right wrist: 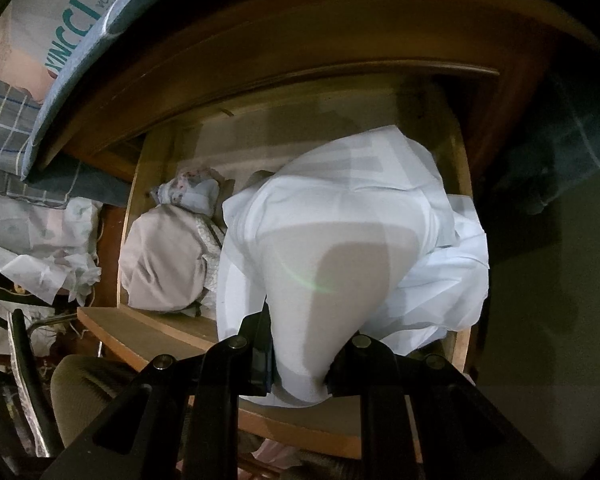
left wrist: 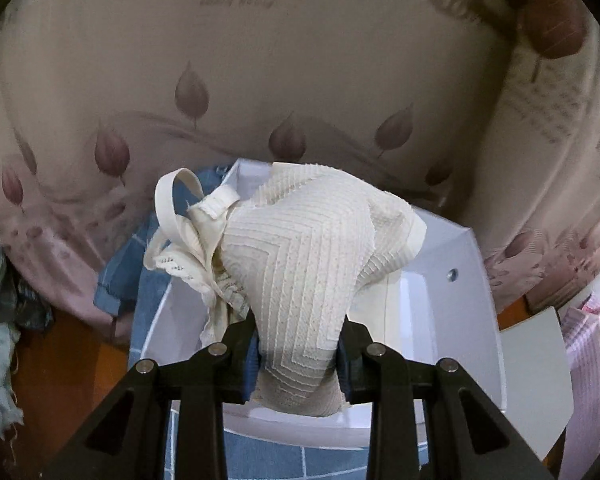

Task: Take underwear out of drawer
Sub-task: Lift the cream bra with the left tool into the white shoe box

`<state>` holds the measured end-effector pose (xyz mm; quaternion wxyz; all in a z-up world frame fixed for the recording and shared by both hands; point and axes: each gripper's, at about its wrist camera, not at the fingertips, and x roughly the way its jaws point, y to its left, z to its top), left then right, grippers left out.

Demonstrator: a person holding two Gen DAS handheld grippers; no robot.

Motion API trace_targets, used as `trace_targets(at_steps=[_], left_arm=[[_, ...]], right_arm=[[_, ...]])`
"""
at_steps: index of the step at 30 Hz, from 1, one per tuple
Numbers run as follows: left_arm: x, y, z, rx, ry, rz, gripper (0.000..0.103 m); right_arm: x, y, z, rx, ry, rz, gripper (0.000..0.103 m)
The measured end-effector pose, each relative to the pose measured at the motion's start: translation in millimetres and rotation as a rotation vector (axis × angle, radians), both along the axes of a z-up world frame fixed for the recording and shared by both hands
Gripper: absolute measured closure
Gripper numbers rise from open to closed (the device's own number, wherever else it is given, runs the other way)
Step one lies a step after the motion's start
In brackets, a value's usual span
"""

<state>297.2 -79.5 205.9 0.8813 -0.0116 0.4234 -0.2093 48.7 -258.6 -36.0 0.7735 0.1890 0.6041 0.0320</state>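
Left tool [left wrist: 298, 354] clamps cream bra [left wrist: 300, 272] above white bin [left wrist: 460, 264], likely for dropping in. Right tool [right wrist: 300, 354] pinches white underwear [right wrist: 352, 240], lifted above the wooden drawer [right wrist: 462, 184].

Cream ribbed bra [left wrist: 296, 264] hangs bunched above a white box; white underwear [right wrist: 340, 248] droops over the wooden drawer [right wrist: 140, 216].

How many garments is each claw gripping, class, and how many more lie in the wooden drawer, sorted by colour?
Cream ribbed garment, in the left claw: 1
White garment, in the right claw: 1
Beige garment, lying in the drawer: 1
Pale floral bundle, lying in the drawer: 1
Total: 4
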Motion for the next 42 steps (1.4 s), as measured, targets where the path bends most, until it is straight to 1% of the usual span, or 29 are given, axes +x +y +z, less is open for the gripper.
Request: trace_targets(at_steps=[2,7,11,13,23,31,34,36,37,38,39,42], left_arm=[[1,0,-10,0.02,0.008,0.017,0.072],[-8,4,-24,0.033,0.033,0.054,0.072],[-16,6,-36,0.057,0.056,0.085,0.072],[-22,6,-37,0.057,0.056,0.11,0.072],[-43,0,-35,0.037,0.117,0.209,0.073],[-40,-10,-39,0.071,0.131,0.184,0.072],[-39,-12,-39,0.08,0.126,0.179,0.068],[-39,-12,-38,0.086,0.114,0.181,0.062],[-39,-12,-38,0.093,0.103,0.182,0.061],[-39,-13,-37,0.097,0.095,0.183,0.056],[-39,-12,-36,0.099,0.089,0.177,0.048],[-42,-12,-30,0.092,0.058,0.154,0.04]], right_arm=[[0,-1,0,0.003,-0.002,0.001,0.087],[0,-1,0,0.009,-0.004,0.001,0.087],[0,-1,-1,0.011,-0.005,0.0,0.086],[1,0,-2,0.012,-0.004,0.0,0.086],[2,2,-2,0.011,-0.009,-0.002,0.086],[1,2,-3,0.011,-0.01,-0.002,0.086],[1,2,-2,0.012,-0.009,-0.001,0.086],[1,2,-2,0.008,-0.011,-0.003,0.086],[1,2,-2,0.011,-0.011,-0.003,0.086],[1,2,-3,0.011,-0.01,-0.003,0.086],[2,2,-3,0.009,-0.01,-0.003,0.086],[2,3,-3,0.01,-0.008,-0.001,0.086]])
